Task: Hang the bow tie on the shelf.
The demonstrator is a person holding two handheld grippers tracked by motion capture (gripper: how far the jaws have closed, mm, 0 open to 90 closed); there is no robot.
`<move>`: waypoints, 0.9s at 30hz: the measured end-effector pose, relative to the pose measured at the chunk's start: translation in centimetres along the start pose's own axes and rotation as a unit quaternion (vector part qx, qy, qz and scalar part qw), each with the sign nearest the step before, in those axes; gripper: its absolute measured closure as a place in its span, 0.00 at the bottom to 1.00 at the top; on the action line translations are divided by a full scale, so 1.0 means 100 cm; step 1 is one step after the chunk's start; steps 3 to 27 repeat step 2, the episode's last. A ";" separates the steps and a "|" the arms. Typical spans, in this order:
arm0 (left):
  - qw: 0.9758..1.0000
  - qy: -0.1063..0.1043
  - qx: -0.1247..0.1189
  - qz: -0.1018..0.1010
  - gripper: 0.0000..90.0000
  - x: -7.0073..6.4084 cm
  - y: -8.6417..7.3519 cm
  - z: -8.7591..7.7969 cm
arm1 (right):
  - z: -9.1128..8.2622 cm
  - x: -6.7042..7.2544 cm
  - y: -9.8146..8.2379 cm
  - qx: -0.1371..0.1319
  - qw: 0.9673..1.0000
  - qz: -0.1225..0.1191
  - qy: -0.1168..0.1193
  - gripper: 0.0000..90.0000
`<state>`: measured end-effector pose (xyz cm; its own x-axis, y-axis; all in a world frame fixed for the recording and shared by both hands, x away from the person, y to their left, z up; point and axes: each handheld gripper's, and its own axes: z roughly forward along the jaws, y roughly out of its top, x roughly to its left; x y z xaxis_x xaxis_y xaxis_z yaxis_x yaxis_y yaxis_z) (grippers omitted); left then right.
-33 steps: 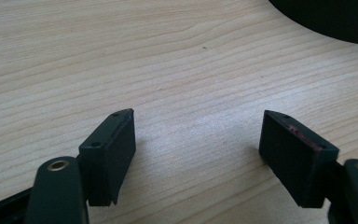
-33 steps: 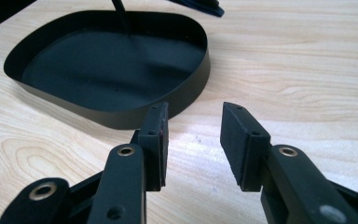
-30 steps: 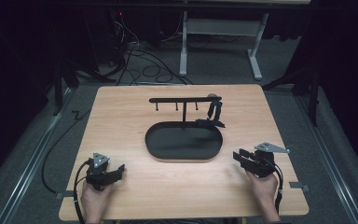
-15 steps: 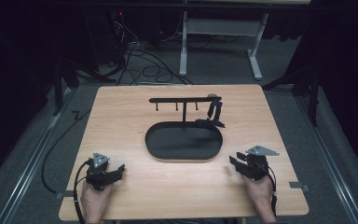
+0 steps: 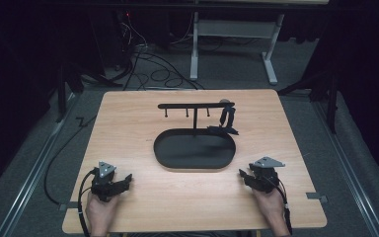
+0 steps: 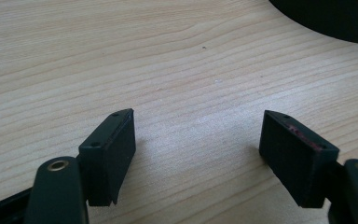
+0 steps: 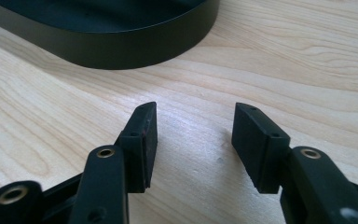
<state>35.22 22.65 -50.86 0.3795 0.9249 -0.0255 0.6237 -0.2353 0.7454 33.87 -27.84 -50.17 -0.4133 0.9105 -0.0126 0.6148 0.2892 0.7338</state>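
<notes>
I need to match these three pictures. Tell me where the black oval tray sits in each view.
High view: the black oval tray lies at the table's middle, under the hook stand.
Left gripper view: its rim cuts the top right corner.
Right gripper view: its wall runs along the top left, beyond the open jaws.
Shared landmark: the wooden tabletop.

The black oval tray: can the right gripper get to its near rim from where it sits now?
Probably yes. The right gripper rests on the table, jaws open and empty after just widening, aimed at the black oval tray. Bare wood lies between them.
</notes>
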 end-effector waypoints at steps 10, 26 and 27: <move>1.000 -0.002 0.000 -0.001 0.30 0.000 0.000 0.000 | 0.000 0.000 0.000 0.000 1.000 -0.001 0.001 0.56; 1.000 -0.002 0.000 -0.001 0.30 0.000 0.000 0.000 | 0.000 0.000 0.000 0.000 1.000 -0.001 0.001 0.56; 1.000 -0.002 0.000 -0.001 0.30 0.000 0.000 0.000 | 0.000 0.000 0.000 0.000 1.000 -0.001 0.001 0.56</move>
